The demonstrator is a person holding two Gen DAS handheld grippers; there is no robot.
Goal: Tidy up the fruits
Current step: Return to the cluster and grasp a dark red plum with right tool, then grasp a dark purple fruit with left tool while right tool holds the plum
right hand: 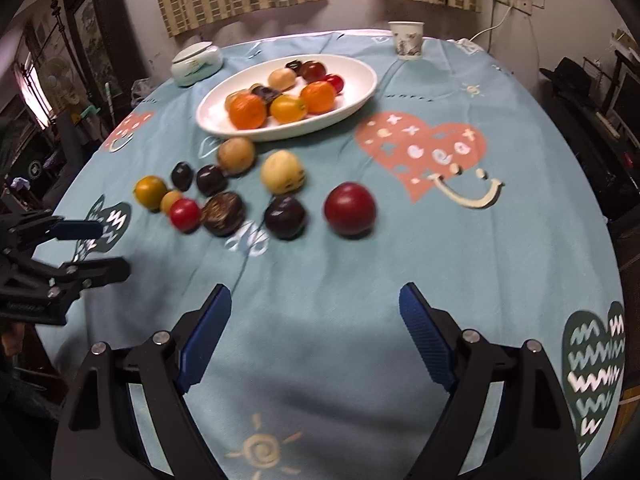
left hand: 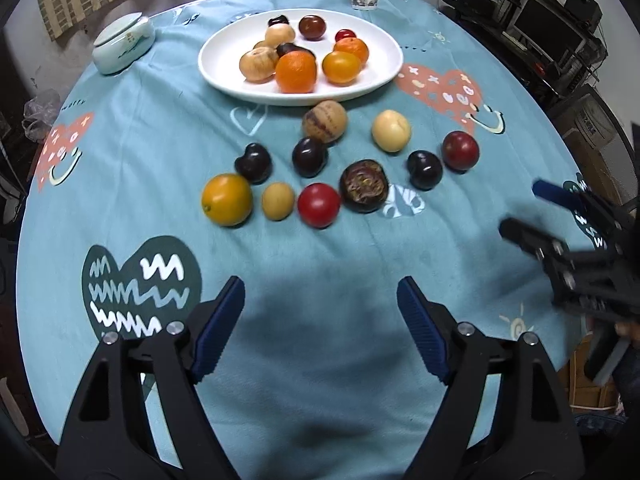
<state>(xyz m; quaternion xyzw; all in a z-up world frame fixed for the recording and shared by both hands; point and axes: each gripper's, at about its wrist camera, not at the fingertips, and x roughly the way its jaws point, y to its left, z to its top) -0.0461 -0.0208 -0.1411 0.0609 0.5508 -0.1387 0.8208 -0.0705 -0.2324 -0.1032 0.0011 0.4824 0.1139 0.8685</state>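
Both sets of tongs are held apart and empty above the bare cloth: the left tongs [left hand: 320,320] and the right tongs [right hand: 316,328], each well short of the fruit. The loose fruits lie in a cluster on the counter [left hand: 320,380] just in front of the white plate [left hand: 224,72], which is already partly filled with oranges and other fruit.

The loose fruits are round and packed closely, so a neighbour is likely to be nudged and set rolling if 1 is approached from the side; the red tomato [left hand: 319,205] touches the dark split fruit [left hand: 364,192], and the yellow-orange fruit [left hand: 227,205] sits just beside a small tan one [left hand: 278,201]. The dark red plum [right hand: 349,209] stands apart and looks easier to take. Soft skins could be bruised by a hard squeeze, and the heaped plate could shed fruit if more is dropped onto the pile.

The right wrist view is blurred, so fruit outlines there are smeared. The fruit at the back of the plate is partly hidden, and the kinds of several dark fruits cannot be told.
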